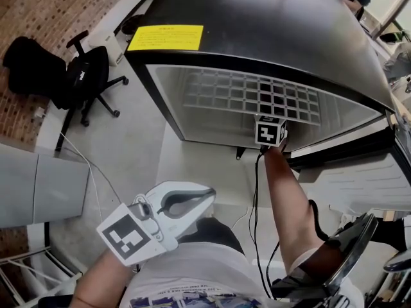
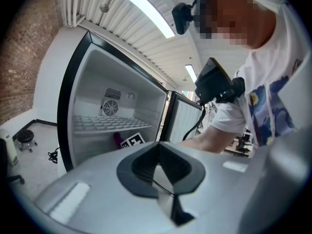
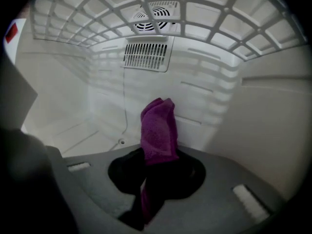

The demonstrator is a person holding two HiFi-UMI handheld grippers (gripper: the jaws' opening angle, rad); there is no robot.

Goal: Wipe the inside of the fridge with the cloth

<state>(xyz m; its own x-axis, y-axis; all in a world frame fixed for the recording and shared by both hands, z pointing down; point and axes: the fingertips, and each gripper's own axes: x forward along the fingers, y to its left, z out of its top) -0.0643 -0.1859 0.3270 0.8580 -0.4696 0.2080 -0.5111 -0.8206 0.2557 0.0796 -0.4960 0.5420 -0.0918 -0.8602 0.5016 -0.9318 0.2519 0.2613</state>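
my right arm [image 1: 287, 201] stretches far forward, and my right gripper [image 3: 152, 162] is clamped on the cloth [image 3: 158, 126]. my left gripper [image 1: 207, 201] hangs near my body at the left, jaws together, holding nothing, pointing right.

purple cloth [image 3: 158, 130]: bunched, standing upright, pinched in right claw [image 3: 155, 172], inside fridge [image 1: 270, 37], far side of scene. fridge: black shell, white interior, door open.

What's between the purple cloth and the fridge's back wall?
Nothing; the right gripper view shows only bare fridge floor between the cloth and the back wall.
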